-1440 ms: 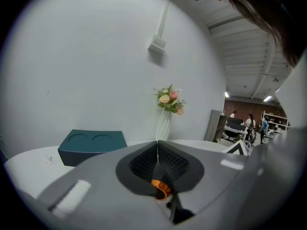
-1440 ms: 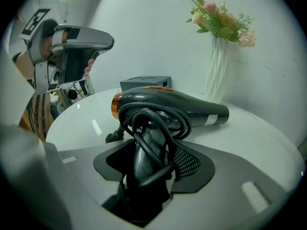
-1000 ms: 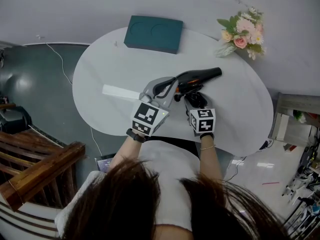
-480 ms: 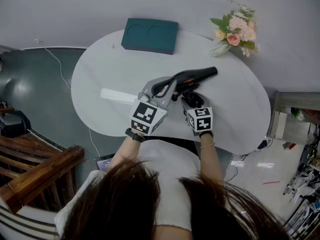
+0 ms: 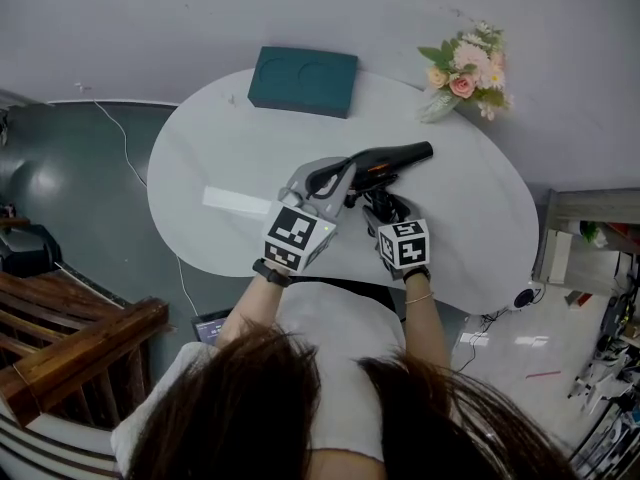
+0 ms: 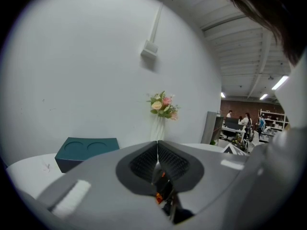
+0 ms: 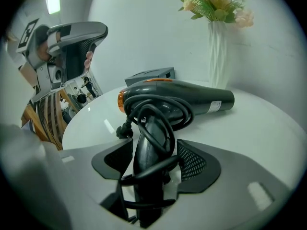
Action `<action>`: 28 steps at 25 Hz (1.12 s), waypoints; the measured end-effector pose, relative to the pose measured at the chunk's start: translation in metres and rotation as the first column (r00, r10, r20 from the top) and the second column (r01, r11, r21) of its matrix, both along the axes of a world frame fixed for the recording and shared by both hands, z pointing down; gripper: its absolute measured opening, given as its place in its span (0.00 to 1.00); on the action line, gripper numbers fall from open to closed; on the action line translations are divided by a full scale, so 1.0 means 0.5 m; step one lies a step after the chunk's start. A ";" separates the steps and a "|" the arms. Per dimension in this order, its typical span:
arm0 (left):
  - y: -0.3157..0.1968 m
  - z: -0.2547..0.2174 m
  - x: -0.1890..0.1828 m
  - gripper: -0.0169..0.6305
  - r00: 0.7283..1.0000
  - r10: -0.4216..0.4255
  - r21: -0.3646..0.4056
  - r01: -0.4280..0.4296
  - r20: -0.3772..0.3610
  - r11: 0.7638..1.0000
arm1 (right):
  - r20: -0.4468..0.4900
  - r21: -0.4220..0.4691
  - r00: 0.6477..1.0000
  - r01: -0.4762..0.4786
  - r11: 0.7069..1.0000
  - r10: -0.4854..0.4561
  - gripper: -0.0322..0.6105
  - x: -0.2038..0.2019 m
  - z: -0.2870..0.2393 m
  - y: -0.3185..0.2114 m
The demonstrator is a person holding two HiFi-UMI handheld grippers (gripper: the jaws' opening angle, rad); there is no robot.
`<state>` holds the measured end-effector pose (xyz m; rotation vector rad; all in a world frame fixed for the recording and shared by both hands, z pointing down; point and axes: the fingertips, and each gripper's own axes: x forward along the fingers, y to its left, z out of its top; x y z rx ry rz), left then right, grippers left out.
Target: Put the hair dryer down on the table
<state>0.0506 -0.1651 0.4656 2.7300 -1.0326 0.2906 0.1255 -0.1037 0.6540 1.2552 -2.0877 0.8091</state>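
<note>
White oval bench [image 5: 230, 148] seen from the head, hair dryer [image 5: 385, 158] lying flat on it. Told only by the gripper views: right hand-held gripper [image 7: 153, 163] just opening, pads off the cord-wrapped handle between them; left hand-held gripper [image 6: 157, 153] closed, pads meeting.

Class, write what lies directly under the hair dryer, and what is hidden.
The white table lies under the hair dryer. Its coiled cord and handle hide the surface beneath them.

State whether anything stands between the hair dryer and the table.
Nothing visible: the hair dryer already lies on the table, its handle between the right gripper's jaws, which have just been opening.
</note>
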 end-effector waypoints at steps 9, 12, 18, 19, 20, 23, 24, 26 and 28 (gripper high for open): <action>0.006 -0.052 0.005 0.12 1.000 0.011 0.059 -0.010 -0.021 0.998 | 0.012 0.111 1.000 -0.018 0.994 0.017 0.46 0.015 -0.103 0.007; 0.012 -0.073 0.014 0.12 0.999 0.025 0.083 -0.023 -0.030 0.996 | 0.032 0.180 0.999 -0.033 0.983 0.028 0.46 0.022 -0.163 0.001; 0.018 -0.117 0.012 0.12 0.999 0.031 0.122 -0.026 -0.038 0.992 | 0.089 0.334 0.994 -0.095 0.938 0.069 0.46 0.054 -0.304 -0.025; 0.017 -0.130 0.011 0.12 0.998 0.030 0.135 -0.023 -0.047 0.991 | 0.097 0.363 0.993 -0.102 0.926 0.072 0.46 0.060 -0.331 -0.031; 0.016 -0.143 0.009 0.12 0.998 0.029 0.150 -0.020 -0.058 0.989 | 0.105 0.394 0.992 -0.110 0.913 0.075 0.46 0.066 -0.359 -0.036; 0.012 -0.177 0.001 0.12 0.997 0.021 0.176 -0.007 -0.080 0.984 | 0.117 0.481 0.990 -0.124 0.868 0.076 0.46 0.080 -0.441 -0.052; 0.011 -0.185 -0.002 0.12 0.996 0.019 0.176 -0.004 -0.084 0.984 | 0.118 0.505 0.990 -0.123 0.855 0.073 0.46 0.082 -0.464 -0.055; 0.010 -0.195 -0.010 0.12 0.996 0.012 0.169 0.003 -0.086 0.986 | 0.121 0.543 0.990 -0.121 0.831 0.066 0.46 0.085 -0.505 -0.057; 0.007 -0.206 -0.017 0.12 0.996 0.005 0.171 0.010 -0.083 0.985 | 0.129 0.577 0.990 -0.128 0.807 0.065 0.45 0.088 -0.542 -0.059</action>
